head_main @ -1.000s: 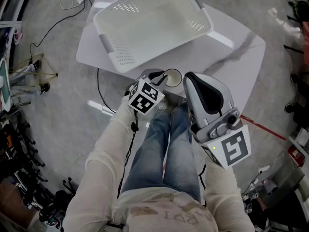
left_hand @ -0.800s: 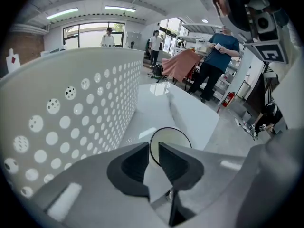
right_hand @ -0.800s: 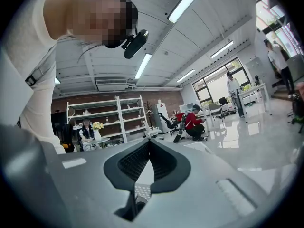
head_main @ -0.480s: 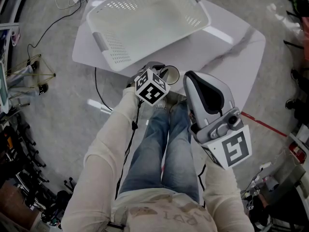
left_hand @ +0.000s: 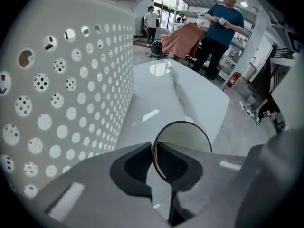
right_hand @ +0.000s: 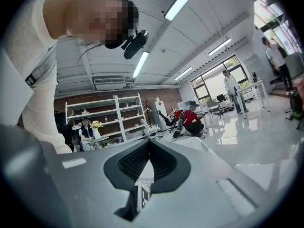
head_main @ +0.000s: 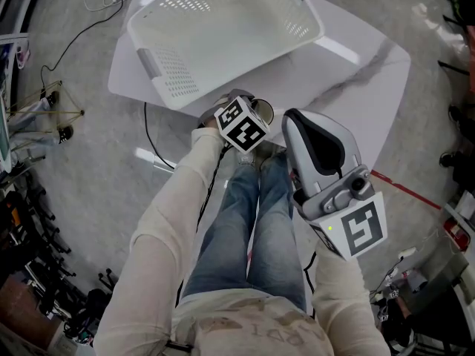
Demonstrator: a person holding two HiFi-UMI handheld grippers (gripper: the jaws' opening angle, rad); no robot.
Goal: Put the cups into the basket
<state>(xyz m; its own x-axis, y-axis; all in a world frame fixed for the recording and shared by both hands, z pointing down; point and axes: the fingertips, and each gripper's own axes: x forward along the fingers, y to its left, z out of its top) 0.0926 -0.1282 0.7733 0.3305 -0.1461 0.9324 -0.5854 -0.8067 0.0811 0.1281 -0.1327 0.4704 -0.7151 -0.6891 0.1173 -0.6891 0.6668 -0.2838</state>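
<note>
Cup (left_hand: 187, 136) rim pinched by left hand-held gripper (left_hand: 154, 151) beside basket (left_hand: 71, 89)

Basket (head_main: 223, 28) on table (head_main: 356, 69); cup (head_main: 264, 113) just before it, seemingly at table's near edge

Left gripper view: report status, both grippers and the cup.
Left gripper shut on cup rim. Right gripper shut, empty, pointing up. Cup outside basket, beside its perforated wall. Nothing between them.

Cream long sleeves (head_main: 167, 228), blue jeans (head_main: 256, 221), grey right gripper (right_hand: 149, 145) (black ribbed jaws), black-and-white marker cube (head_main: 361, 228)
</note>
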